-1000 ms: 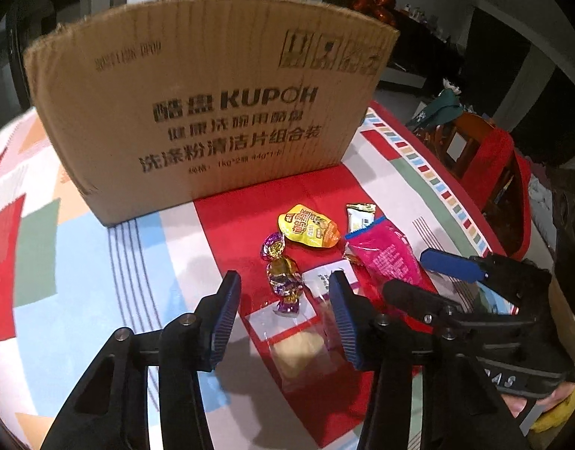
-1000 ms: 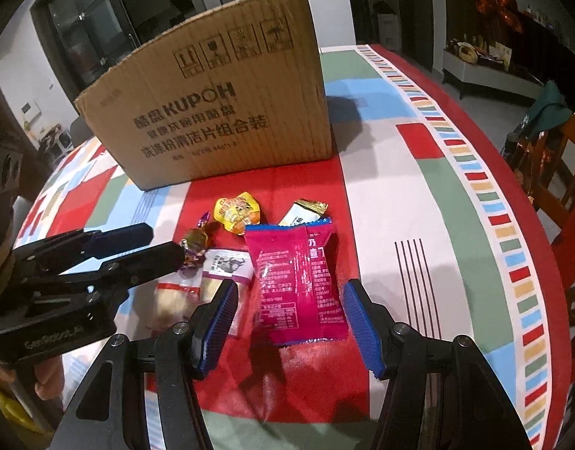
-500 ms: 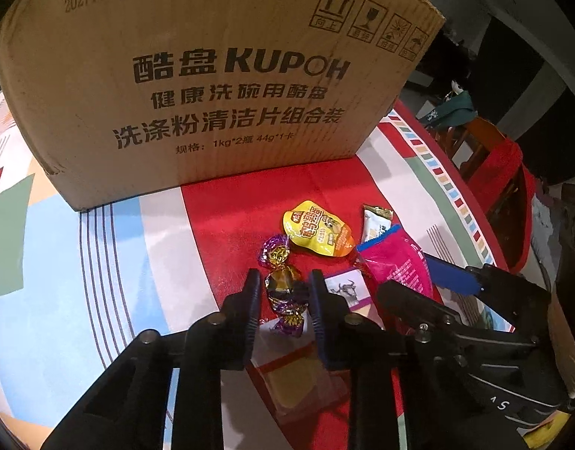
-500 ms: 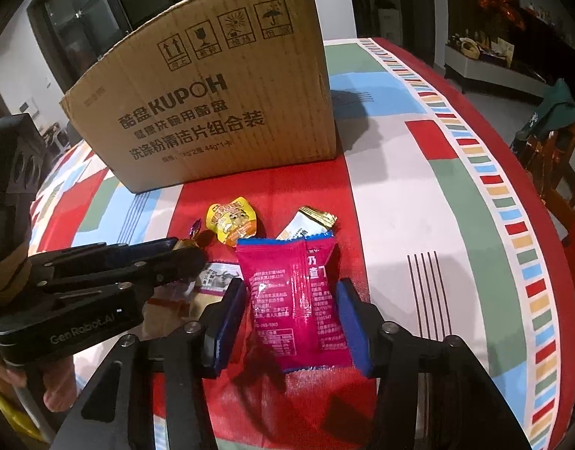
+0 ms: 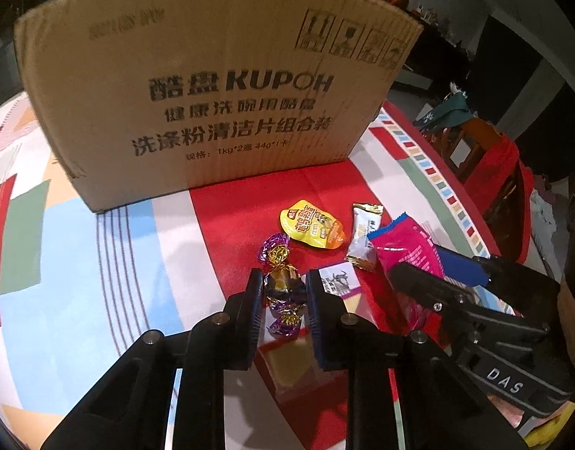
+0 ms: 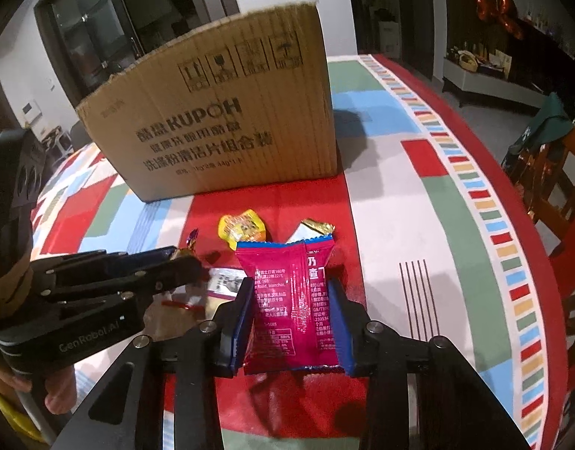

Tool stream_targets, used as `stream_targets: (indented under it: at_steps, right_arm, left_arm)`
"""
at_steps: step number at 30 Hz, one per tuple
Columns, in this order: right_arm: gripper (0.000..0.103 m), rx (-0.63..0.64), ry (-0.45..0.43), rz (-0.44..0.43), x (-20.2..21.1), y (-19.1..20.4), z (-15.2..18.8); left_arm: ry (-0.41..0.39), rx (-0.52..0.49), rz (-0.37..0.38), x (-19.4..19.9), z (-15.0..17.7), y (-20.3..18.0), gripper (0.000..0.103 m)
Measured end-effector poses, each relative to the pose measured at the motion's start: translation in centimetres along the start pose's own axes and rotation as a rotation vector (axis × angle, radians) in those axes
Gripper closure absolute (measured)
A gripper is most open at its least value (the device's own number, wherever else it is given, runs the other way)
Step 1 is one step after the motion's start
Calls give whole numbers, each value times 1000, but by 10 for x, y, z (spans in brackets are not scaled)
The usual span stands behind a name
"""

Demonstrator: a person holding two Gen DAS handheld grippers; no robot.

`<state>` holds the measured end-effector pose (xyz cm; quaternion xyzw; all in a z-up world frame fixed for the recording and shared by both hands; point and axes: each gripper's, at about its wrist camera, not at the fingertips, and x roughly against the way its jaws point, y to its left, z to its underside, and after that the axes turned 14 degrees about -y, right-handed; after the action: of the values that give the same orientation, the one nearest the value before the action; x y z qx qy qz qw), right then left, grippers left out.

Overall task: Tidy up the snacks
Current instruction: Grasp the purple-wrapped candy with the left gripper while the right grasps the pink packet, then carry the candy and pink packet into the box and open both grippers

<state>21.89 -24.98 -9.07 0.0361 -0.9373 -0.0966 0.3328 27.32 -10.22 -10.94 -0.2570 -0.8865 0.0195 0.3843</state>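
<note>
A: L gripper [image 5: 281, 296] – jaws together on the purple-and-gold foil twist-wrapped candy [image 5: 283, 292]; pads press both sides. Candy's long axis runs fwd-back, along the fingers, one twisted end poking out toward the cam.

B: R gripper [image 6: 291, 318]?

A: Jaws closing, w/ the magenta plastic snack packet with a blue top seam [image 6: 289, 300] between them; pads look to be on its side edges. Packet's long axis also along the fingers, top seam pointing at the tall brown corrugated cardboard box with black print [image 6: 227, 127].

B: Key relation for next move?

A: Box stands straight ahead of both tools, behind the snack pile. Its rim is above both grippers, so I'd judge lift-then-forward. L sits nearer the box's left half, R nearer its right corner. Box inside not visible.

B: Left on table?

A: Yellow pouch [image 5: 313, 225], white bar with gold-crimped end [image 5: 364, 240], second purple candy [image 5: 274, 249], clear-wrapped pale biscuit under L jaws.

B: Surface/room?

A: Round table, cloth w/ red, blue, green, white blocks [image 6: 411, 202]. Dim room; wooden chair [image 6: 553, 183] at right edge.
</note>
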Motion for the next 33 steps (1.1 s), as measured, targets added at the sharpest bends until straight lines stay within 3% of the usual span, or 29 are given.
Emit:
stream_targets:
  at_steps: [18, 33]
  right_arm:
    - [64, 49, -171, -37, 65, 28, -41]
    - [64, 61, -294, -70, 84, 43, -90]
  left_arm:
    - [-184, -38, -18, 88, -29, -14, 80]
    - [-346, -87, -32, 132, -75, -16, 80]
